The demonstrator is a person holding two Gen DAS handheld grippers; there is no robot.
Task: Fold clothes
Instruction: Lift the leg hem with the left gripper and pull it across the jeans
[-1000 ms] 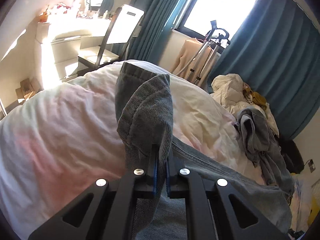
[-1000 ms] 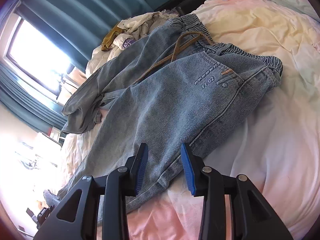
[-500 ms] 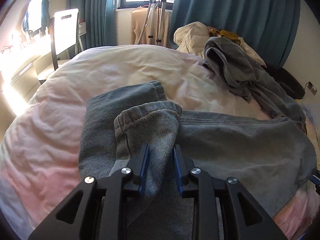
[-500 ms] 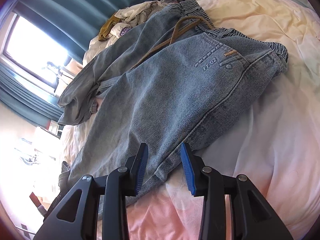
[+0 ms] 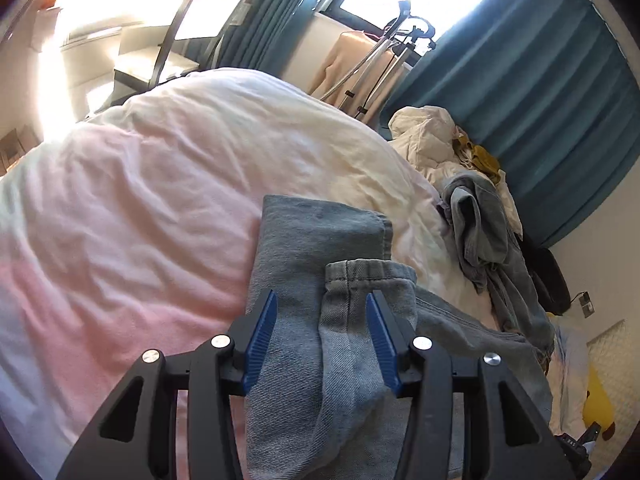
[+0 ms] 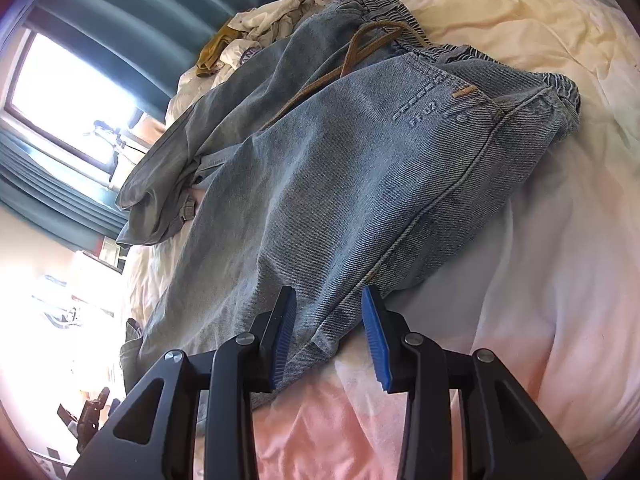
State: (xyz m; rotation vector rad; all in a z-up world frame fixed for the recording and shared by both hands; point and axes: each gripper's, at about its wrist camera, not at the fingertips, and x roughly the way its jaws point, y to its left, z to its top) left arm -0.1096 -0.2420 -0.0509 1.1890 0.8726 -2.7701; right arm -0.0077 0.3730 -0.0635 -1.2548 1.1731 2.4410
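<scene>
Light blue jeans (image 6: 340, 168) lie on the bed with the elastic waistband and brown drawstring at the far end. The leg ends (image 5: 320, 264) lie folded over in the left wrist view. My left gripper (image 5: 320, 340) is open, its blue pads on either side of a leg cuff (image 5: 368, 280) lying loose between them. My right gripper (image 6: 328, 332) is open and empty over the jeans' side seam near the bed sheet.
A pink and cream duvet (image 5: 140, 200) covers the bed. A pile of other clothes (image 5: 476, 208) lies at the far side by teal curtains (image 5: 520, 80). A chair (image 5: 192, 32) and a garment steamer (image 5: 384, 52) stand beyond the bed.
My left gripper carried the leg cuff over, laid it on the jeans and opened its jaws wide. My right gripper stayed open and moved slightly over the jeans' edge.
</scene>
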